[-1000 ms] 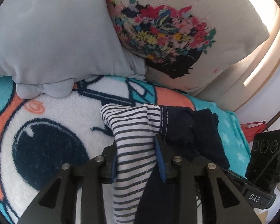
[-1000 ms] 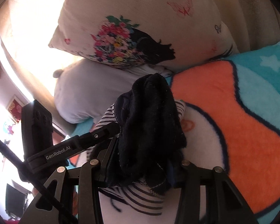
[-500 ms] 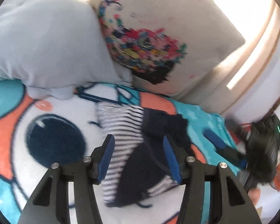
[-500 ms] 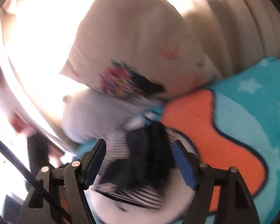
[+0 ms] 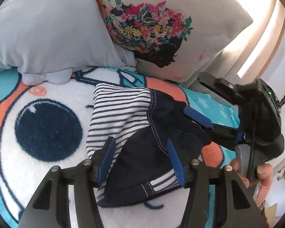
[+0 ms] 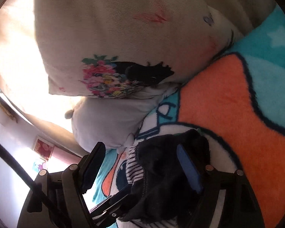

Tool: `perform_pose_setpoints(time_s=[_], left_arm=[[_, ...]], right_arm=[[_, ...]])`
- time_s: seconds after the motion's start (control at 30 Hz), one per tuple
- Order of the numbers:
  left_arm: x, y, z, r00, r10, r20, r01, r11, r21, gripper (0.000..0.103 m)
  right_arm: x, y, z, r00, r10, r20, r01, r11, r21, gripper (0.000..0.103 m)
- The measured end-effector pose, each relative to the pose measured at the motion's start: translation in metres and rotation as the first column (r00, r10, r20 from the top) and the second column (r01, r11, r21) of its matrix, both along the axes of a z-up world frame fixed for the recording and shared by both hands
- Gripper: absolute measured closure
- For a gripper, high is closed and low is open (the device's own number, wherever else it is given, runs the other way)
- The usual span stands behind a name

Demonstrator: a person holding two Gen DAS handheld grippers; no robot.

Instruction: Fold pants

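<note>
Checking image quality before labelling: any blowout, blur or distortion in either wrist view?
Left wrist: sharp, strong fisheye bending; daylight clips the top-right corner behind the floral pillow. Right wrist: the bright area at the left is blown out, the pants sit in deep shadow, slight softness.

Ahead of your left jaws: grey pillow (image 5: 45,32) and floral pillow (image 5: 161,28) wall off the far side. Bare blanket (image 5: 47,98) left of them lies free. Right gripper (image 5: 197,117) crowds their right.

fluffy fleece blanket (image 5: 53,95); soft knit pants (image 5: 142,133); matt cotton pillow (image 5: 47,28).
</note>
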State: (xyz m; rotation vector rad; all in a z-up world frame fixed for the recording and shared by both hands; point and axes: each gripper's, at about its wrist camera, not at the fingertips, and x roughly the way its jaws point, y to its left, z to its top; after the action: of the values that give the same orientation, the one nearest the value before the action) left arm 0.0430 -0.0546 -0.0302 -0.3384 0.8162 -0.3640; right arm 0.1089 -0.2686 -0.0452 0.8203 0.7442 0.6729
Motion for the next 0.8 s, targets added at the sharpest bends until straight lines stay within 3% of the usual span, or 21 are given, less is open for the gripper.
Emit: perform_pose_setpoints(time_s=[0.1,0.2,0.27,0.4,0.47,0.57,0.67,0.8], left_arm=[[-0.012,0.009,0.006,1.0,0.015,0.002,-0.015,1.0,-0.012,0.042],[-0.022,0.019,0.005,0.998,0.061,0.005,-0.061,0.998,-0.003,0.04],[-0.027,0.024,0.003,0.997,0.078,-0.002,-0.078,0.997,0.004,0.04],[-0.039,0.03,0.005,0.995,0.103,-0.003,-0.103,0.994,0.034,0.04],[-0.047,0.03,0.012,0.992,0.119,0.029,-0.121,0.991,0.063,0.036],[-0.063,0.03,0.027,0.982,0.147,0.119,-0.159,0.982,0.102,0.024],[-0.077,0.023,0.04,0.963,0.167,0.212,-0.206,0.962,0.179,0.019],[-0.098,0.018,0.051,0.939,0.183,0.291,-0.255,0.938,0.235,0.012]], right_arm=[[-0.023,-0.002,0.016,0.999,-0.004,0.052,0.005,1.0,-0.023,0.019],[-0.054,-0.012,0.021,0.995,0.021,0.098,-0.026,0.998,0.053,0.016],[-0.065,-0.01,0.012,0.996,0.035,0.087,-0.042,0.996,0.08,0.016],[-0.063,-0.006,-0.021,1.0,0.02,0.0,-0.02,0.999,0.038,0.017],[-0.07,-0.009,-0.019,1.0,0.003,0.013,-0.004,0.999,0.053,0.017],[-0.092,-0.01,-0.002,0.996,-0.041,0.082,0.043,0.999,-0.022,0.015],[-0.114,-0.004,0.008,0.988,-0.087,0.124,0.104,0.985,-0.134,0.014],[-0.143,0.004,0.021,0.969,-0.143,0.203,0.206,0.919,-0.335,0.014]])
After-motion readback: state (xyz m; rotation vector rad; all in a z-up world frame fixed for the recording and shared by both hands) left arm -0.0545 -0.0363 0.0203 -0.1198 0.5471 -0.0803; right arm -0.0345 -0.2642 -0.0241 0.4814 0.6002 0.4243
